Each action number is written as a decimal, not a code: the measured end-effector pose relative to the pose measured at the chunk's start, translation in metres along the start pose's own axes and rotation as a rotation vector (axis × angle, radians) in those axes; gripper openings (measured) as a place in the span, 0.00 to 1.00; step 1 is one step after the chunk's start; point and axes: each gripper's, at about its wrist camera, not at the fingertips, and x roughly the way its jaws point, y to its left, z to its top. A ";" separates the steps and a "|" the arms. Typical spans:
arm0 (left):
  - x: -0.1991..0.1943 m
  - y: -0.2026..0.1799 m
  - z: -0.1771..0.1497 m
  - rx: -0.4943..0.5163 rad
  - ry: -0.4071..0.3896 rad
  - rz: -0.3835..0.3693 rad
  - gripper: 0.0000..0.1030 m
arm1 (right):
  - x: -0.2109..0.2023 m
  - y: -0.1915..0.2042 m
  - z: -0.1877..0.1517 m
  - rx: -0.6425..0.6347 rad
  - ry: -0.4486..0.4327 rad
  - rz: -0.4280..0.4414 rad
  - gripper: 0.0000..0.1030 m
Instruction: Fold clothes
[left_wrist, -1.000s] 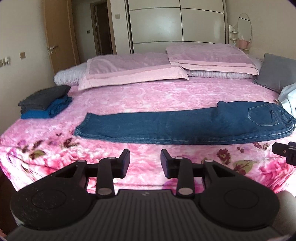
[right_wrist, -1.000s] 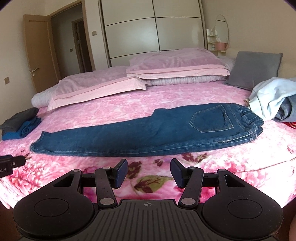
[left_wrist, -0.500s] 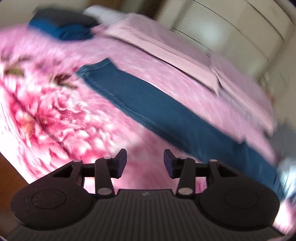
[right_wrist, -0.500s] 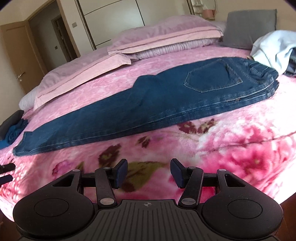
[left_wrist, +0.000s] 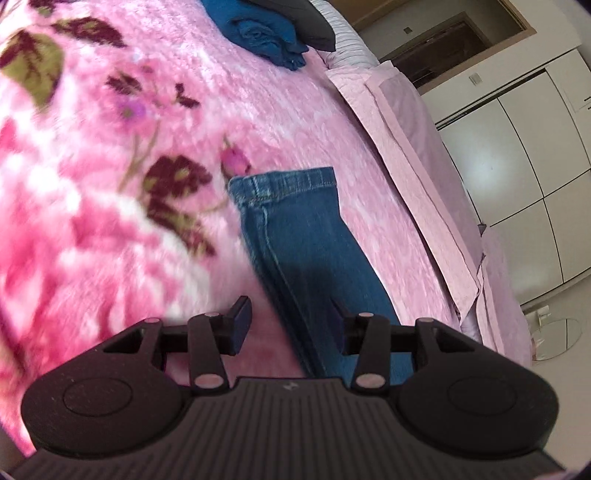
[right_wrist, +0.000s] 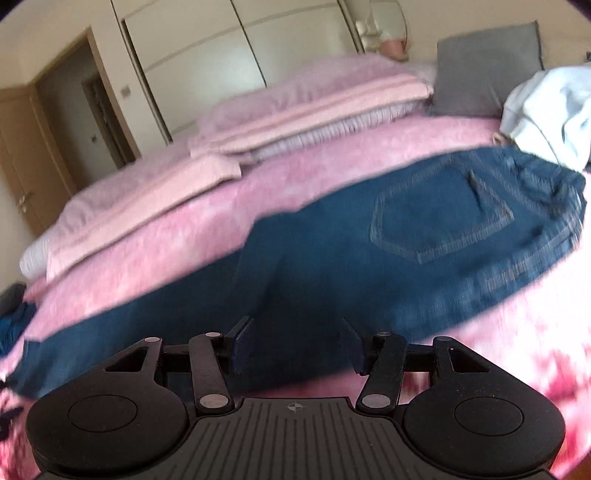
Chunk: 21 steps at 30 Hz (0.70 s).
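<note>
A pair of dark blue denim jeans (right_wrist: 369, 240) is seen laid flat and stretched lengthwise across a pink floral plush bedspread (left_wrist: 110, 184), parallel to the bed's near edge. In the left wrist view, which is tilted, the hemmed leg end of the jeans (left_wrist: 295, 229) is shown close ahead, and the black two-finger left gripper (left_wrist: 290, 325) is held just above that leg, its fingers spread apart with nothing between them; contact with the cloth cannot be told. Beyond the hem, towards the bed's far left corner, a folded stack of bright blue and dark grey clothes (left_wrist: 273, 26) is seen, and pale pink pillows (left_wrist: 417, 147) are lined along the head of the bed, before cream wardrobe doors (left_wrist: 517, 147).

In the right wrist view, which is blurred, the black two-finger right gripper (right_wrist: 295, 343) is held low over the thigh part of the jeans, its fingers likewise spread and empty. The back pocket and waistband are shown to the right, where a crumpled pale blue-white garment (right_wrist: 546, 114) is lying just beside the waistband. A grey square cushion (right_wrist: 484, 70) is propped behind it, near the bed's far right corner.
</note>
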 end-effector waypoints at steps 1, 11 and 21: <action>0.003 -0.001 0.001 0.007 -0.005 -0.001 0.39 | 0.003 0.000 0.005 -0.010 -0.011 0.001 0.53; 0.022 -0.023 -0.005 0.144 -0.065 0.067 0.10 | 0.028 -0.007 0.001 -0.089 0.024 -0.038 0.53; -0.001 -0.148 -0.056 0.830 -0.194 -0.001 0.03 | 0.027 -0.030 0.011 0.025 0.021 0.012 0.53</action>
